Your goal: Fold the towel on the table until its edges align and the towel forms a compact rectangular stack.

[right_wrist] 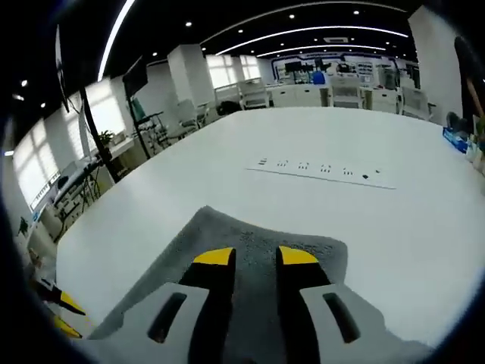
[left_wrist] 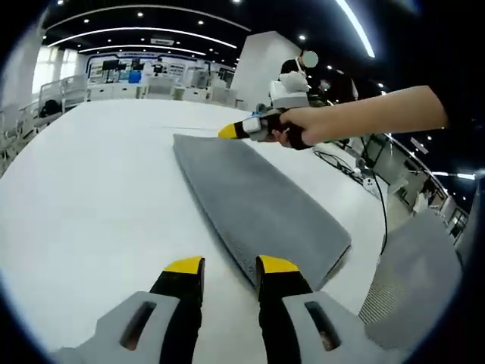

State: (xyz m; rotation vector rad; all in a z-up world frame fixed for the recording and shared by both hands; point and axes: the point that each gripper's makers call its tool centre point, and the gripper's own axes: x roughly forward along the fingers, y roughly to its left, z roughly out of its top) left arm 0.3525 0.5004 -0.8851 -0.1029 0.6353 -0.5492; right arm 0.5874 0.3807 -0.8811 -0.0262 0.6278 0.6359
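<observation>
A grey towel (left_wrist: 258,208) is lying flat on a white table (left_wrist: 98,189), folded into a long narrow strip that is running away from the left gripper view's camera toward the far right. In that view the left gripper (left_wrist: 231,267) is hovering at the towel's near end, its two yellow-tipped jaws standing apart with nothing between them; one jaw is sitting over the towel's near corner and the other over bare table just beside it. At the towel's far end a person's hand (left_wrist: 299,127) and bare forearm are reaching in from the right, holding the right gripper (left_wrist: 227,131), whose yellow tip is pointing at the far corner of the towel, close to or touching it. In the right gripper view the towel (right_wrist: 254,250) is spreading out beneath that gripper (right_wrist: 256,256), its jaws parted over the grey cloth with a strip of towel showing in the gap, gripping nothing that can be made out. Beyond the towel's edge in this view, a row of small dark marks (right_wrist: 322,170) is lying on the table (right_wrist: 379,227). Past the table, desks, white pillars and ceiling light strips are filling a large open room.
</observation>
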